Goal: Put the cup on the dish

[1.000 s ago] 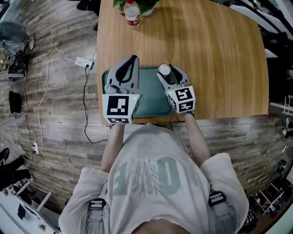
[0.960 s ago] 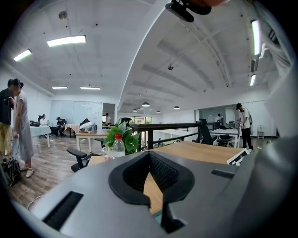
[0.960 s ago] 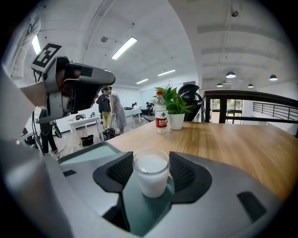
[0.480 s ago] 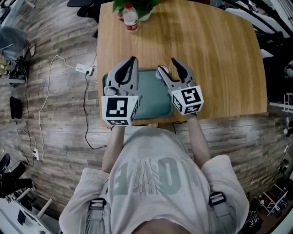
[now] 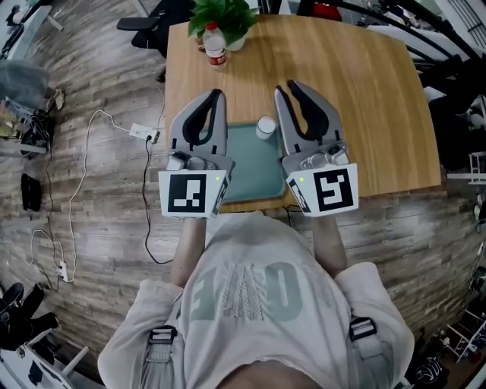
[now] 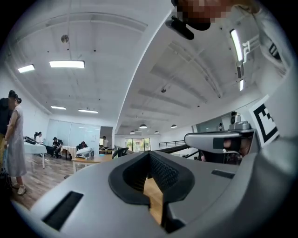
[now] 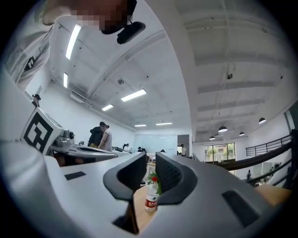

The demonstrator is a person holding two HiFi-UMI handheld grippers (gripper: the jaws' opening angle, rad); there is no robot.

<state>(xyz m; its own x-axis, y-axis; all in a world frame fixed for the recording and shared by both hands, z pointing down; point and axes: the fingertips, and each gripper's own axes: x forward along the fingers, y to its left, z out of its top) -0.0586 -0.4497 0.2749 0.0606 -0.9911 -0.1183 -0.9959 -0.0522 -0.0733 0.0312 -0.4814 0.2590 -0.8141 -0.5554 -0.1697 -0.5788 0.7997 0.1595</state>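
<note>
A small white cup (image 5: 266, 127) stands upright at the far right corner of the teal dish (image 5: 247, 171), on the wooden table (image 5: 364, 114). My right gripper (image 5: 287, 86) is raised above and just right of the cup, apart from it. Its jaws are closing, a narrow gap still shows, and nothing is between them; in the right gripper view (image 7: 149, 160) only the distant bottle shows through that gap. My left gripper (image 5: 219, 94) hovers over the dish's left edge, shut and empty, its tips meeting in the left gripper view (image 6: 150, 155).
A water bottle (image 5: 216, 45) and a potted plant (image 5: 224, 17) stand at the table's far left edge. Cables and a power strip (image 5: 140, 131) lie on the floor to the left. People stand far off in the room.
The right gripper opened around the cup, left it on the dish and rose away. Both grippers now sit higher and nearer the camera, and the right jaws stand narrower.
</note>
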